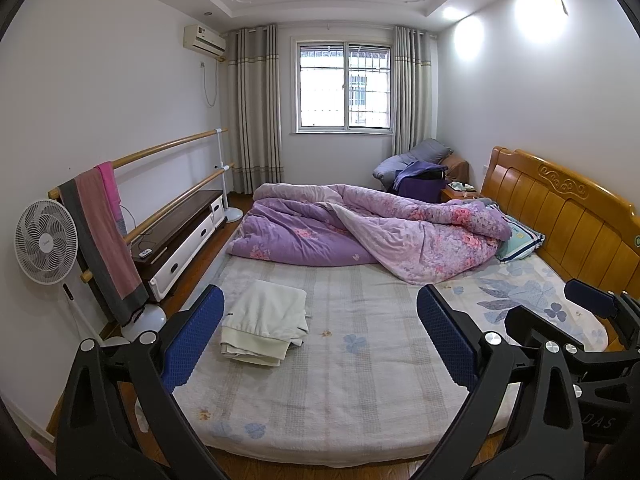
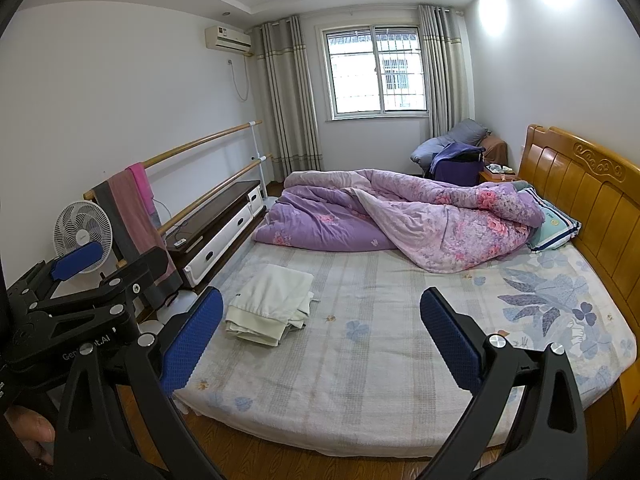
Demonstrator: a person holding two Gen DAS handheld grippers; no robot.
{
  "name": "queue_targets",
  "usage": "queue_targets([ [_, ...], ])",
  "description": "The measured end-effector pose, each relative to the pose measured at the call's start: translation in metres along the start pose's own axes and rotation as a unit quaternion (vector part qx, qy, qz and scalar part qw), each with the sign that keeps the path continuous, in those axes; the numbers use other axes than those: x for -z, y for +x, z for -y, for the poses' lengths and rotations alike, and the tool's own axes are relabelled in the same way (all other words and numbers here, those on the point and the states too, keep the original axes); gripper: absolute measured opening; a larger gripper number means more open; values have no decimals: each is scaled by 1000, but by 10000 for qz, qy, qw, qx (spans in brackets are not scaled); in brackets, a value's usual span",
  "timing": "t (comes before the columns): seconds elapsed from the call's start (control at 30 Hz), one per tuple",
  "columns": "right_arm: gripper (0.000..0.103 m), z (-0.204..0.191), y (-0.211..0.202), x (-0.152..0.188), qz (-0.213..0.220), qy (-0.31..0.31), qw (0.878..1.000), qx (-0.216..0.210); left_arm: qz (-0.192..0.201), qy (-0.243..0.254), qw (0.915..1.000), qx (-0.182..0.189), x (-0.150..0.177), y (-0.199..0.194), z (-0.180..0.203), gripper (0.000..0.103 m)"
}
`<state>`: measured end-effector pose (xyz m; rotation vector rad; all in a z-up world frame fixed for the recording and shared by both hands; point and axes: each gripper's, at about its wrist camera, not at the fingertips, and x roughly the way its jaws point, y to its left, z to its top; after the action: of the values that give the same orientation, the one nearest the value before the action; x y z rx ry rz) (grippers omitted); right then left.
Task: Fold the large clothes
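Observation:
A cream-white garment (image 1: pixel 262 326) lies folded in a flat stack on the left part of the bed (image 1: pixel 360 380); it also shows in the right wrist view (image 2: pixel 270 304). My left gripper (image 1: pixel 320 340) is open and empty, held above the bed's near edge, with the garment just inside its left finger. My right gripper (image 2: pixel 320 340) is open and empty, held at a similar height to the right. The right gripper also shows at the right edge of the left wrist view (image 1: pixel 592 320), and the left gripper shows at the left of the right wrist view (image 2: pixel 80 280).
A bunched purple floral duvet (image 1: pixel 360 232) and a pillow (image 1: pixel 520 240) lie at the far side of the bed. A wooden headboard (image 1: pixel 560 208) stands on the right. A fan (image 1: pixel 46 242), a bar with towels (image 1: pixel 104 240) and a low cabinet (image 1: pixel 184 236) line the left wall.

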<state>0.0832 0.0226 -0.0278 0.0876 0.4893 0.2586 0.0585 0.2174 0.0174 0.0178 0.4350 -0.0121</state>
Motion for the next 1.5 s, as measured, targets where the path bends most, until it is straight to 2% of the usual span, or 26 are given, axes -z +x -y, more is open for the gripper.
queue_targets([
  [0.7,95,-4,6,4,-21,14,10000,-6,-6,0,10000,-4,1,1,-3,97],
  [1.5,95,-12,19,9,-182,94,9998,2,-128,15,9999,-20,11,12,-36,97],
])
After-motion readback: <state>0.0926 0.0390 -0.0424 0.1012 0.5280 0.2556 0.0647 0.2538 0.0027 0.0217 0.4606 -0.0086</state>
